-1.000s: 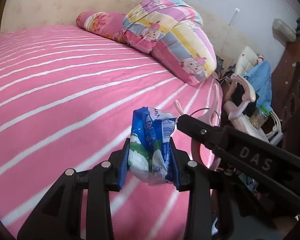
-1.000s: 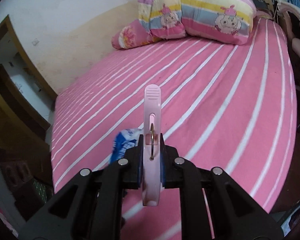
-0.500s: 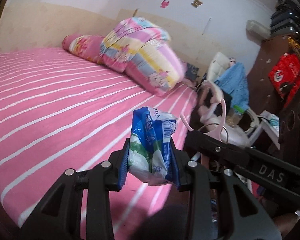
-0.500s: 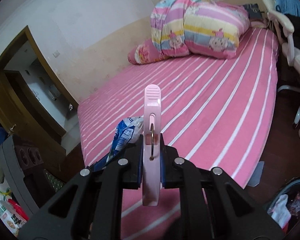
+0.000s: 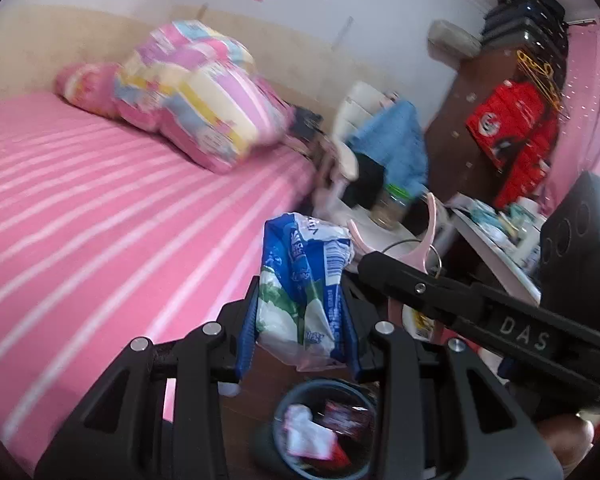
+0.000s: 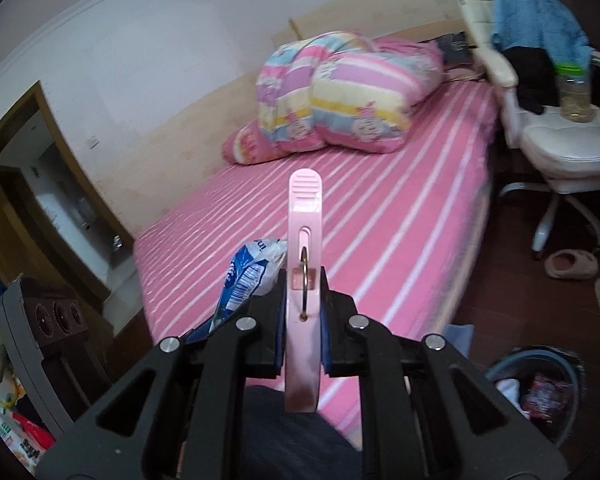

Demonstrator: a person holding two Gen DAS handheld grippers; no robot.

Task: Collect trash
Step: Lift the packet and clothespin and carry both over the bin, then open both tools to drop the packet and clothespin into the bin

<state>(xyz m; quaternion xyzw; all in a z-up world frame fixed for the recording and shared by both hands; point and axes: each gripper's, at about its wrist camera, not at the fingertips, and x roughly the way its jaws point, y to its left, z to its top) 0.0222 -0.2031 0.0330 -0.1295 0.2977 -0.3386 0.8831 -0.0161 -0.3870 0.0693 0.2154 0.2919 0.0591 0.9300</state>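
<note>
Since a second ago both hands have swung off the bed (image 5: 100, 208) toward its foot, and the bin (image 5: 326, 426), unseen before, now sits at 6 o'clock in my left view, just under the left tongs (image 5: 300, 322). In the right view the bin (image 6: 540, 384) has come in at 4 o'clock. The bed and quilt (image 5: 196, 92) have slid up and away toward 10 o'clock. Neither grip has changed.

My left tongs are clamped at a middling width on the wrapper (image 5: 304, 280), a crumpled blue, white and green plastic pack held by its lower half, with the top sticking up free. I judge it nearly weightless, soft and crinkly. It squashes rather than resists, and the film is slick, so a pinch across the bunched middle, as now, is the safest hold. It should drop cleanly once released, though a pack this light could drift or cling to a pad.

My right tongs (image 6: 303, 332) are nearly closed on the peg (image 6: 305, 240), a pink plastic clothes peg with a metal ring, gripped around its lower part with the ridged end pointing up. It looks stiff, light and smooth. Flat sides suit the pads, but squeezing near the spring could splay it.

Both things hang in the air near the bed's foot, the wrapper almost over the bin.
</note>
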